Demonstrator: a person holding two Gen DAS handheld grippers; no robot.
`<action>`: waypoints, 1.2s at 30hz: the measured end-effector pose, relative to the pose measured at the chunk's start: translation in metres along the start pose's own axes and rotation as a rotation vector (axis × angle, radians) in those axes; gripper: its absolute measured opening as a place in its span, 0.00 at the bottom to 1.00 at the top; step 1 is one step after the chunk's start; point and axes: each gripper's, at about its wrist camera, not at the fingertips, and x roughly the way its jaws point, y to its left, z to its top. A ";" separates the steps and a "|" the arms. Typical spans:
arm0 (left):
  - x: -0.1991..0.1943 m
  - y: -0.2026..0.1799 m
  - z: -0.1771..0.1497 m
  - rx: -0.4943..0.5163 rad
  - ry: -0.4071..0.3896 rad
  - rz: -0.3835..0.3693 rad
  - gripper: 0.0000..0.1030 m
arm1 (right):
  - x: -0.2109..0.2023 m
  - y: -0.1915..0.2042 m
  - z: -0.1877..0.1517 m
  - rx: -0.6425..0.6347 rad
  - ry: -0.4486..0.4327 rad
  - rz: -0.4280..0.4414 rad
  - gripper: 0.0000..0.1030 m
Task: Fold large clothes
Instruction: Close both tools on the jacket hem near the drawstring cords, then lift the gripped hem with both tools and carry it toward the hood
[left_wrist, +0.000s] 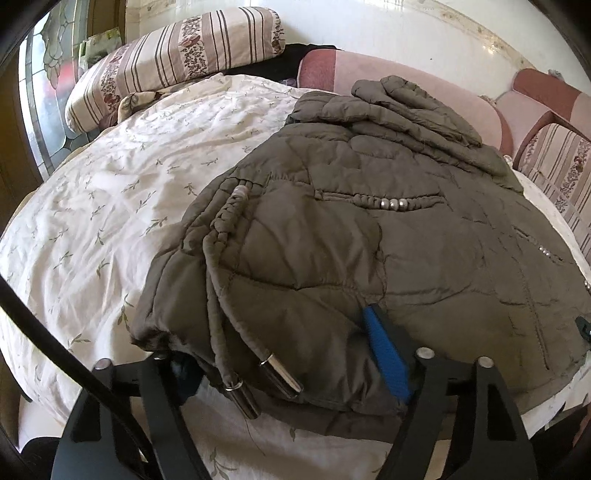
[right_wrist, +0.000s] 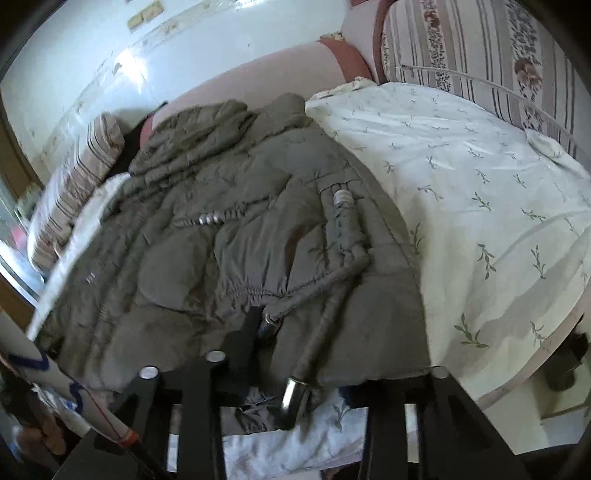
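Daylight enters through the window (left_wrist: 40, 110), washing the sheet (left_wrist: 110, 184) pale. Glare streaks the wall (right_wrist: 122, 62). The right wrist view smears with motion blur at its left; both fisheye views bend and darken at the edges.

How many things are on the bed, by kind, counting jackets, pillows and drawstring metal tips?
Jackets: 1, the olive quilted jacket
Pillows: 1, the striped pillow at the far end
Metal tips: 2, one tip and a second tip beside it at the hem
Total: 4
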 end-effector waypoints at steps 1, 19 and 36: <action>-0.002 0.000 0.000 0.003 -0.010 -0.002 0.64 | -0.002 0.001 0.000 0.001 -0.011 0.004 0.30; -0.005 -0.013 0.000 0.083 -0.046 0.060 0.43 | -0.007 0.008 -0.001 -0.051 -0.052 -0.008 0.23; -0.028 -0.012 -0.001 0.091 -0.130 0.050 0.22 | -0.030 0.017 0.002 -0.077 -0.128 0.006 0.15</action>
